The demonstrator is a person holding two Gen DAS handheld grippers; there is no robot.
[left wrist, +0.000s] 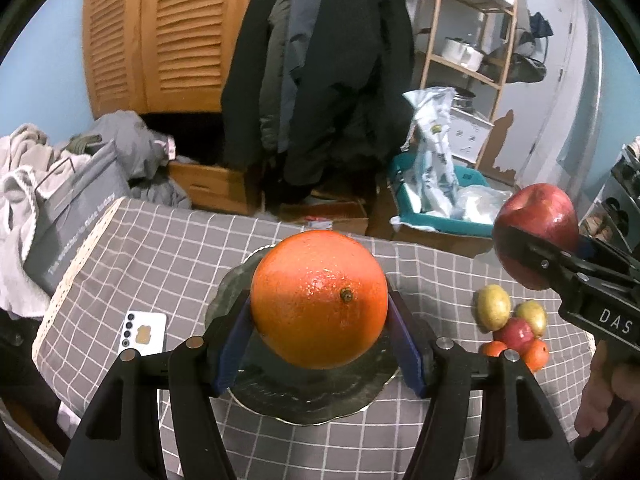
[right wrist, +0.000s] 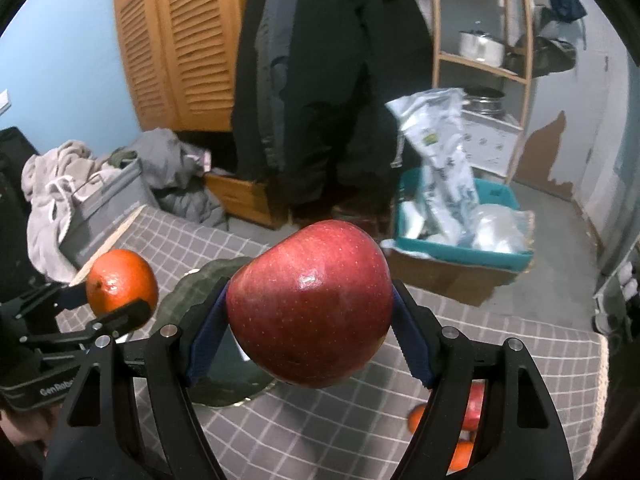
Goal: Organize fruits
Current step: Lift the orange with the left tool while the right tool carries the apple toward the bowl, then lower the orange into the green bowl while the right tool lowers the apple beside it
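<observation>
My left gripper (left wrist: 320, 320) is shut on a large orange (left wrist: 319, 298) and holds it above a dark round plate (left wrist: 312, 396) on the grey checked tablecloth. My right gripper (right wrist: 310, 332) is shut on a red apple (right wrist: 310, 304), held in the air to the right of the plate (right wrist: 224, 384). The apple (left wrist: 536, 236) and right gripper also show at the right edge of the left wrist view. The orange (right wrist: 122, 284) and left gripper show at the left of the right wrist view. A pile of small fruits (left wrist: 514, 326) lies on the cloth to the right of the plate.
A white phone (left wrist: 144, 332) lies on the cloth left of the plate. Beyond the table's far edge are a grey bag (left wrist: 76, 216), hanging coats (left wrist: 320, 80), a teal bin of plastic bags (left wrist: 436, 196) and a wooden shelf (left wrist: 472, 40).
</observation>
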